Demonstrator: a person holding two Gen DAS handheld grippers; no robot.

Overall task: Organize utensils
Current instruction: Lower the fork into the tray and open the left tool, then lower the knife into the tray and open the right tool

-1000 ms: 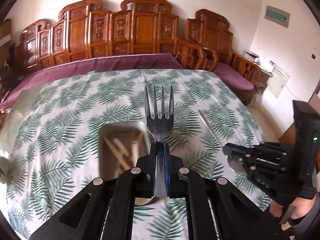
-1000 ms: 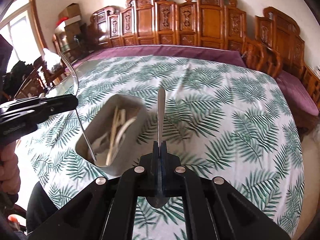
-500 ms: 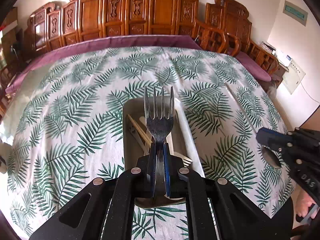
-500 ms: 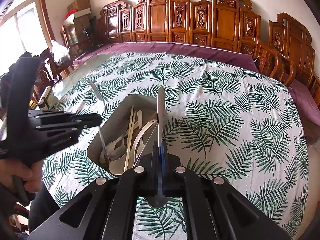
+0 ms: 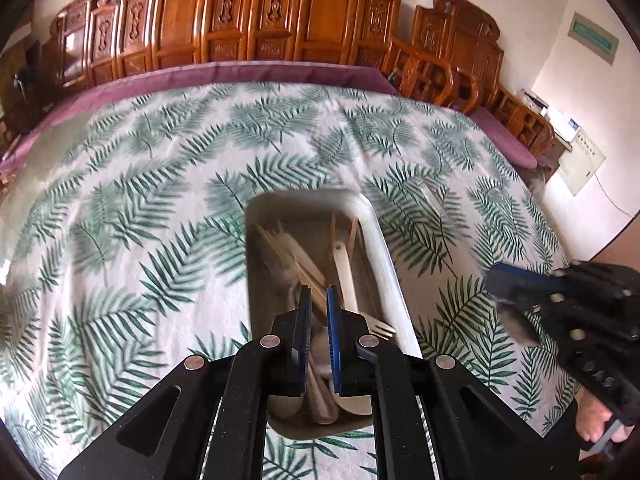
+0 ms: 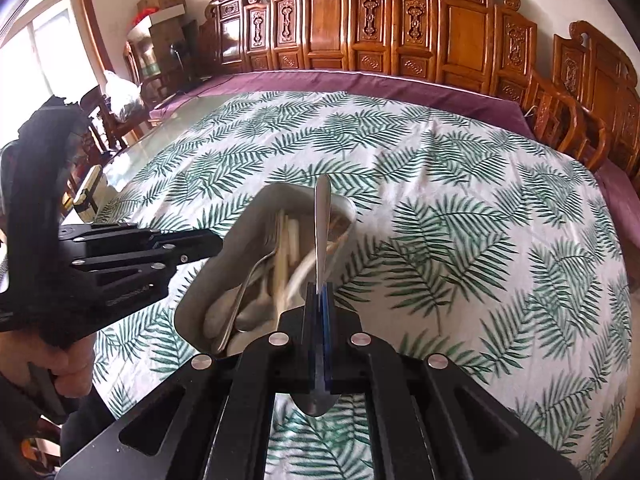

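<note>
A metal tray (image 5: 390, 264) lies on the leaf-print tablecloth and holds chopsticks, spoons and a fork (image 5: 378, 328). My left gripper (image 5: 316, 300) hangs just above the tray's near end, jaws slightly apart and empty. It also shows in the right wrist view (image 6: 200, 240), left of the tray (image 6: 204, 280). My right gripper (image 6: 320, 292) is shut on a metal spoon (image 6: 322, 216), handle pointing forward over the tray, bowl below the fingers. In the left wrist view the right gripper (image 5: 496, 284) is to the right of the tray.
Carved wooden chairs (image 6: 400, 28) ring the far side of the round table (image 6: 500, 220). A purple cloth (image 5: 240, 72) edges the table at the back. Boxes and a bag (image 6: 124, 92) stand at far left by the window.
My left gripper has opened and let the fork drop into the tray. It came lower over the tray. My right gripper with the spoon has moved closer to the tray.
</note>
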